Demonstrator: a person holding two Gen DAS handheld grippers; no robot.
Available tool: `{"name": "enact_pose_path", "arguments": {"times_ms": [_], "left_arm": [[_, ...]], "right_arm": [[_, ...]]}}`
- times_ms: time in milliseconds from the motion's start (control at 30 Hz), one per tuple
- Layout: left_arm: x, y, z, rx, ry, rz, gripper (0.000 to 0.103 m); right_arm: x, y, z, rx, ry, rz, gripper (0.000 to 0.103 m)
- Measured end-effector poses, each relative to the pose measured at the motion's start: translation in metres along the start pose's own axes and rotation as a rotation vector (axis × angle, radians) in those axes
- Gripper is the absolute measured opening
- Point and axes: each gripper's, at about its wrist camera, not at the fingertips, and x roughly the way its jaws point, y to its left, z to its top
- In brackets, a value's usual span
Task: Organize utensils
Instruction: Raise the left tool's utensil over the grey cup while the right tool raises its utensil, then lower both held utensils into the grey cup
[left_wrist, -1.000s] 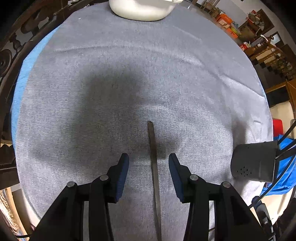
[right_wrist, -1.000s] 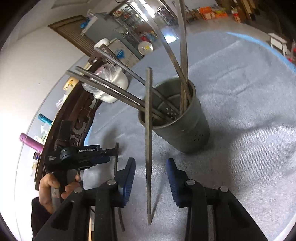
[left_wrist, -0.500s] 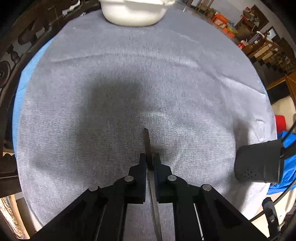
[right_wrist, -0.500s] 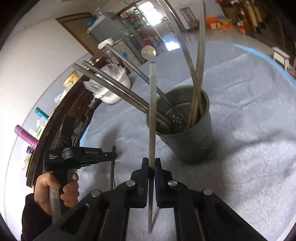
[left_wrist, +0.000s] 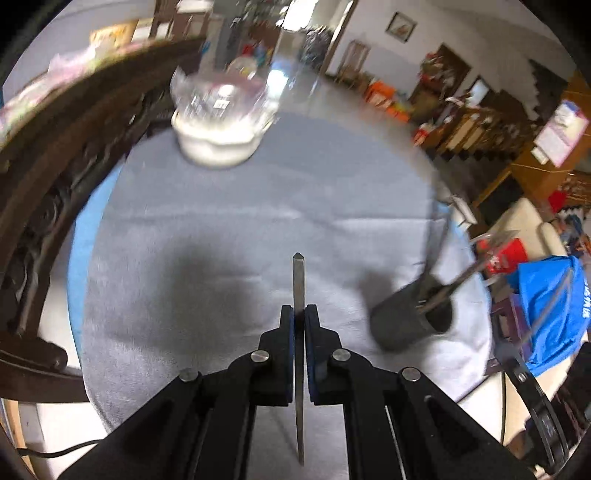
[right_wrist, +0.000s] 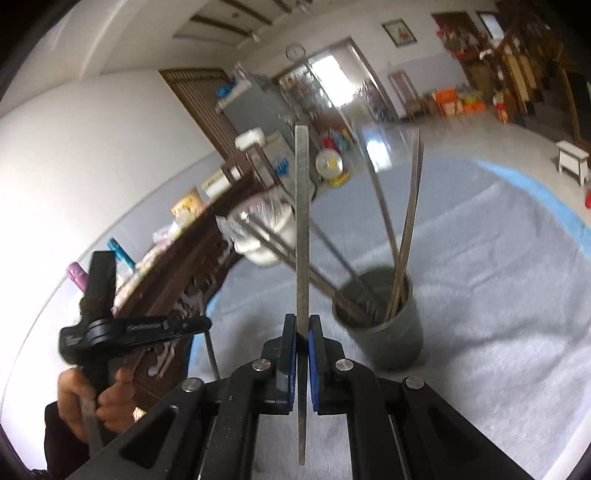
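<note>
Gripping chopstick (left_wrist: 297, 280) in left claw (left_wrist: 299, 314); right claw (right_wrist: 302, 325) clenched on another chopstick (right_wrist: 301, 221); holder (right_wrist: 384, 343) near

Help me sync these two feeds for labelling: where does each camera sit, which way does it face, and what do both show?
Left wrist: on the left gripper, looking steeply down at the grey cloth; its jaws are shut on a chopstick.
Right wrist: on the right gripper, looking more level across the table into the room; its jaws are shut on another chopstick; the person's left hand shows.
Shared: the grey utensil holder, the white bowl, the cloth.
</note>
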Motion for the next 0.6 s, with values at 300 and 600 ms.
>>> {"name": "enact_pose_path", "arguments": {"times_ms": [300, 600], "left_arm": [[-0.069, -0.043, 0.013, 0.093, -0.157, -0.091, 0.006], [-0.119, -0.086, 0.039, 0.17, -0.278, -0.143, 0.006]], "right_arm": [[-0.039, 0.008, 0.031, -0.023, -0.216, -0.017, 0.006], [-0.05, 0.022, 0.063, -0.095, -0.378, -0.12, 0.006]]}}
